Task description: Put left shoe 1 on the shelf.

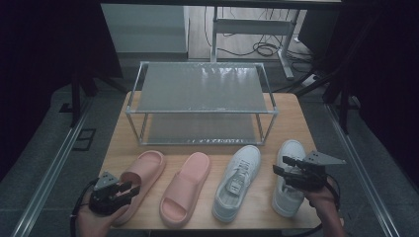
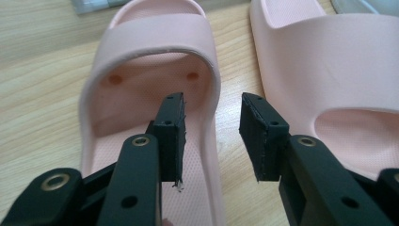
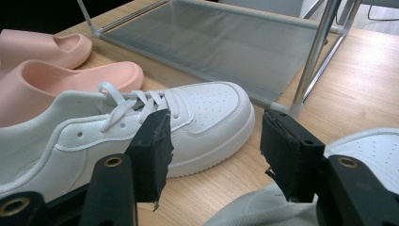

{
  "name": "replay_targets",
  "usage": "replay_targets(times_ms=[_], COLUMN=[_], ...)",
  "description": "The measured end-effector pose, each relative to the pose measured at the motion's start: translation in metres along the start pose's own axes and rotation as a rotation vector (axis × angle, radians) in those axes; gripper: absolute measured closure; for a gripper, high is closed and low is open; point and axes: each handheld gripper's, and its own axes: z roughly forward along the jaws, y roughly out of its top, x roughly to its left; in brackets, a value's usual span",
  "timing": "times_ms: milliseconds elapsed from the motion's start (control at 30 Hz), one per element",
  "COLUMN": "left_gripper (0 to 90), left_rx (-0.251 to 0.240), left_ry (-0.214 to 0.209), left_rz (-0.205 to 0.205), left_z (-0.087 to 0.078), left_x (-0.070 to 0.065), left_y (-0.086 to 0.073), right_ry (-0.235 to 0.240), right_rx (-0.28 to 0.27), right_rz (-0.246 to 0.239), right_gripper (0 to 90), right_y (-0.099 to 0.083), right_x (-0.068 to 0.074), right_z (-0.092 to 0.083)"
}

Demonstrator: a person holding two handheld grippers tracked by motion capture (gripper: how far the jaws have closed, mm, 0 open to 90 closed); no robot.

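Observation:
Two pink slippers and two white sneakers lie in a row on the wooden table (image 1: 291,118). My left gripper (image 1: 131,187) hangs open over the heel end of the left slipper (image 1: 146,170). In the left gripper view, one jaw sits inside the left slipper (image 2: 155,33) and the other outside its side wall, beside the right slipper (image 2: 324,61). My right gripper (image 1: 280,165) is open above the right sneaker (image 1: 290,153). In the right gripper view the left sneaker (image 3: 207,108) lies ahead and the right sneaker (image 3: 371,150) sits under the right jaw.
A two-shelf metal rack (image 1: 200,86) with grey shelves stands at the back of the table, its lower shelf (image 3: 226,42) just beyond the sneakers. The right slipper (image 1: 188,185) and left sneaker (image 1: 238,180) lie between my grippers. Cables lie on the floor behind.

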Motion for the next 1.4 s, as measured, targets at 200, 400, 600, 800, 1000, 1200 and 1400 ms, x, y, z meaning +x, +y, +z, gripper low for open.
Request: replay_targets(times_ms=[200, 400, 600, 800, 1000, 1200, 1400], left_gripper=[62.8, 64.5, 71.3, 81.4, 84.9, 85.3, 85.3], left_rx=[0.024, 0.042, 0.06, 0.06, 0.05, 0.03, 0.005], left_ry=[0.004, 0.017, 0.024, 0.048, 0.058, 0.064, 0.072], left_rz=[0.013, 0.025, 0.046, 0.062, 0.077, 0.079, 0.096], left_z=[0.017, 0.031, 0.043, 0.046, 0.044, 0.035, 0.029], left_x=[-0.004, -0.006, -0.008, -0.006, -0.005, -0.005, -0.007], left_y=[0.004, 0.008, 0.01, 0.01, 0.011, 0.019, 0.034], right_ry=[-0.002, 0.0, 0.0, -0.001, -0.003, -0.004, -0.004], right_rx=[-0.001, 0.001, 0.001, 0.0, -0.002, -0.004, -0.005], right_rz=[-0.001, -0.001, -0.001, 0.0, 0.001, 0.0, -0.004], right_gripper=[44.6, 44.5, 44.5, 44.6, 44.5, 44.5, 44.5], right_y=[0.0, 0.0, 0.0, -0.001, -0.001, 0.0, 0.0], right_x=[0.0, 0.0, 0.0, -0.001, -0.001, -0.001, -0.001], right_z=[0.0, 0.0, 0.0, 0.001, 0.0, -0.001, -0.002])
